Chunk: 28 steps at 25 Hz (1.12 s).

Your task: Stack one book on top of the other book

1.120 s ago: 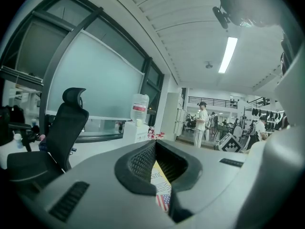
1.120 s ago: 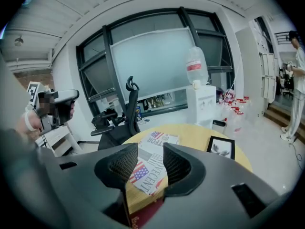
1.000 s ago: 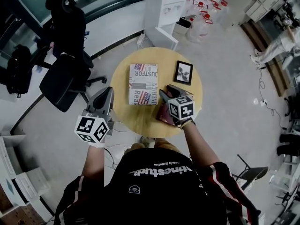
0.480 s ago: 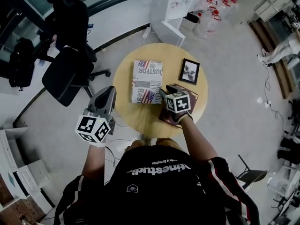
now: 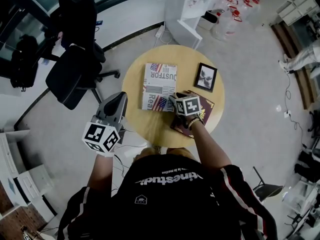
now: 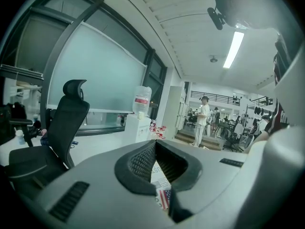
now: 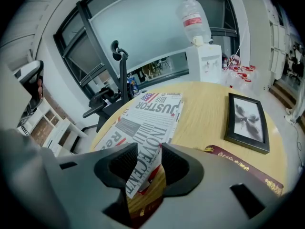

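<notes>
The head view looked steeply down from well above the round worktop (image 5: 145,129), whereas the cameras on the left hand-held gripper (image 5: 117,98) and right hand-held gripper (image 5: 176,103) looked low across it, all three sharing the newsprint book (image 5: 159,81).

Maroon book (image 5: 206,112) — in the head view your right gripper (image 7: 149,159) covers its left part; in the right gripper view only a gold-printed strip clears the gripper's body, the print too small to read. Newsprint-covered book (image 7: 152,111) — its near corner runs in behind those jaws; contact cannot be told. Left gripper (image 6: 157,168) — its body hides the table (image 5: 192,59), leaving you one sliver of that book. Framed picture (image 5: 206,77) — subject too blurred.
</notes>
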Tool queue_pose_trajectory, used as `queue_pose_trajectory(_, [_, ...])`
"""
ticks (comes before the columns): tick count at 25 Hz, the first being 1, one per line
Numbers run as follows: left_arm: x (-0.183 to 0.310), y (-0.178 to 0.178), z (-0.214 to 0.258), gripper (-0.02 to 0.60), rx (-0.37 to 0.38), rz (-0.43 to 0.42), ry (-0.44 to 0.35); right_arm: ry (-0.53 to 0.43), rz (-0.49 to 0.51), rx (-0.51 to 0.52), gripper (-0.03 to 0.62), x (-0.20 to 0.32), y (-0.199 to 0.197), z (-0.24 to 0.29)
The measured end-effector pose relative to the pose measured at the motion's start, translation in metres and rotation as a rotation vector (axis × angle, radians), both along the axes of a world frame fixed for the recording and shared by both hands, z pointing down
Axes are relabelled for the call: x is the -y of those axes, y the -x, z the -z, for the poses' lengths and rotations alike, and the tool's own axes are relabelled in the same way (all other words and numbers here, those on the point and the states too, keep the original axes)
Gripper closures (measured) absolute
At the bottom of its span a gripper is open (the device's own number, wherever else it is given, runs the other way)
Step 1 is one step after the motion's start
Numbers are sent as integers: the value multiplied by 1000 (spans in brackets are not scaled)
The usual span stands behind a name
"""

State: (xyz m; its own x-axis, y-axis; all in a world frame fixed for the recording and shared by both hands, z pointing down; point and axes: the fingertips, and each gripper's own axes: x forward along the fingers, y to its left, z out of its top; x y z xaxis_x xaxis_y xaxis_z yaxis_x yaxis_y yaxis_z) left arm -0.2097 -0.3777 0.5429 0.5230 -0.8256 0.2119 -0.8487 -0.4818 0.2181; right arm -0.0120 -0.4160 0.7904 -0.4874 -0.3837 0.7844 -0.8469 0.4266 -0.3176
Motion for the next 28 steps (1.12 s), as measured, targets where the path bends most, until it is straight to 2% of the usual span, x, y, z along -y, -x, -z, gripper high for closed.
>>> queue_pose_trajectory(10, [6,2,0,566,-2,18,-1,183,13,-31,412,4,2,-17])
queue_pose_trajectory(16, [7,5,-4,566,0,28,10,260,12,-31,413,6,7,-24])
queue_pose_trajectory(21, [8,9,-3,566,-1,39,8,283,0,-8,426,8,7,-25])
queue_pose_trajectory(28, [3,12,0,566,-5,45,3,262,-73,85,492,7,3,-15])
